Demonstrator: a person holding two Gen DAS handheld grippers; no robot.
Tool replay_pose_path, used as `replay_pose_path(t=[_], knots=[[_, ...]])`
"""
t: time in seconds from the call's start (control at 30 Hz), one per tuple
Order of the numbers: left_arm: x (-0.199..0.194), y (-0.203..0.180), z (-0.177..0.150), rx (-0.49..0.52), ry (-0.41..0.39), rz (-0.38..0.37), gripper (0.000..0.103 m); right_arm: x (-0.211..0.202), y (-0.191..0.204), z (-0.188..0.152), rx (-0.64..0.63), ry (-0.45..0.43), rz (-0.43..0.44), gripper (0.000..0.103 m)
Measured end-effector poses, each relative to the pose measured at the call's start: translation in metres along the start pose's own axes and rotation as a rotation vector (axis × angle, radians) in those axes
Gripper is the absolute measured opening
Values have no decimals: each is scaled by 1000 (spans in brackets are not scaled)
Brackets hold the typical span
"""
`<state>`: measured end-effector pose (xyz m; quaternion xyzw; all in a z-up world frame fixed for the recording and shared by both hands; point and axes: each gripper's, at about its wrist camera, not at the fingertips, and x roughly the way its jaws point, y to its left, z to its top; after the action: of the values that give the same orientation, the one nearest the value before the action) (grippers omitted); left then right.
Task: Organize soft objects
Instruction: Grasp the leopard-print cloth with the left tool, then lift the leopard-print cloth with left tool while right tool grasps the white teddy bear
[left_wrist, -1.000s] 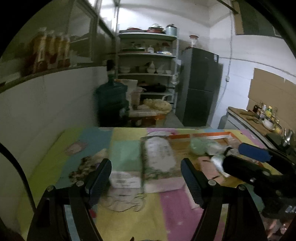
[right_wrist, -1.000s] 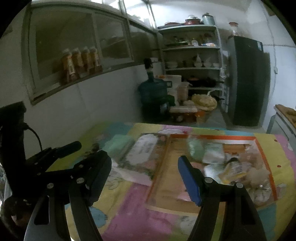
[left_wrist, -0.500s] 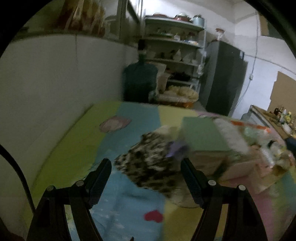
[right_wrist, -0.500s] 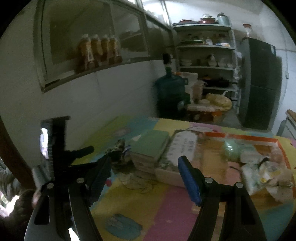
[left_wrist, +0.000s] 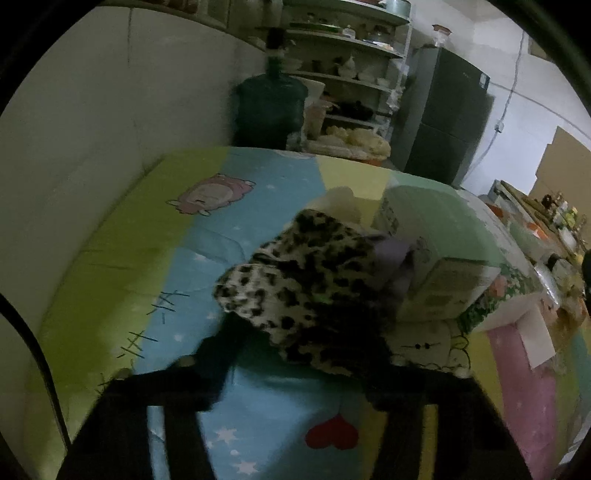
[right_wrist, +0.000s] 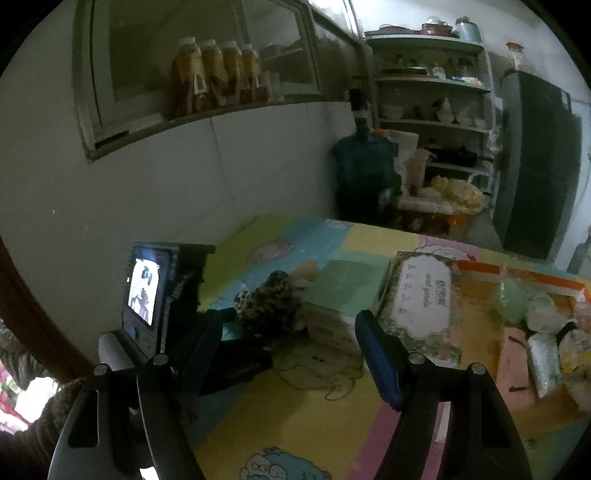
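Dim patchwork mat (left_wrist: 122, 266), blurred left gripper (left_wrist: 295, 343) fingertips beneath leopard-print cloth (left_wrist: 303, 280)

The left gripper (left_wrist: 303, 354) is seen as black, blurred fingers (left_wrist: 218, 354). A small lit screen is carried on its black body. The right gripper (right_wrist: 291, 350) is black, with silver screws, and one blue-padded finger (right_wrist: 376, 358) is shown.

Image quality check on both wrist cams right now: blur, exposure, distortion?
Left wrist: dim, strong fisheye bend; the left gripper fingers are dark and motion-smeared, and the leopard-print cloth between them is soft-edged. Right wrist: sharper, but underexposed; the right gripper fingers are clear, the screen on the left gripper blows out, and the tray items are murky.
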<state>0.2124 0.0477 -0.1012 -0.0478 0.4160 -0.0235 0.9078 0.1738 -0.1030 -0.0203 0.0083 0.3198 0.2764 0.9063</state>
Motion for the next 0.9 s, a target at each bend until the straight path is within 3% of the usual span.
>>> replay_pose_path(t=[0.13,0.23,0.67,0.9], knots=[[-3,0,0,-11,-11,8,18,0,2,-2,0,4,-3,75],[-8,2,0,-16,-45,3,13,-3,1,-3,9,-1,-14,75],[-62,30,-6,-42,-199,37,11,3,-18,-8,110,0,-58,75],[-84,57,-10,-74,-249,47,11,29,4,1,49,33,-17,75]])
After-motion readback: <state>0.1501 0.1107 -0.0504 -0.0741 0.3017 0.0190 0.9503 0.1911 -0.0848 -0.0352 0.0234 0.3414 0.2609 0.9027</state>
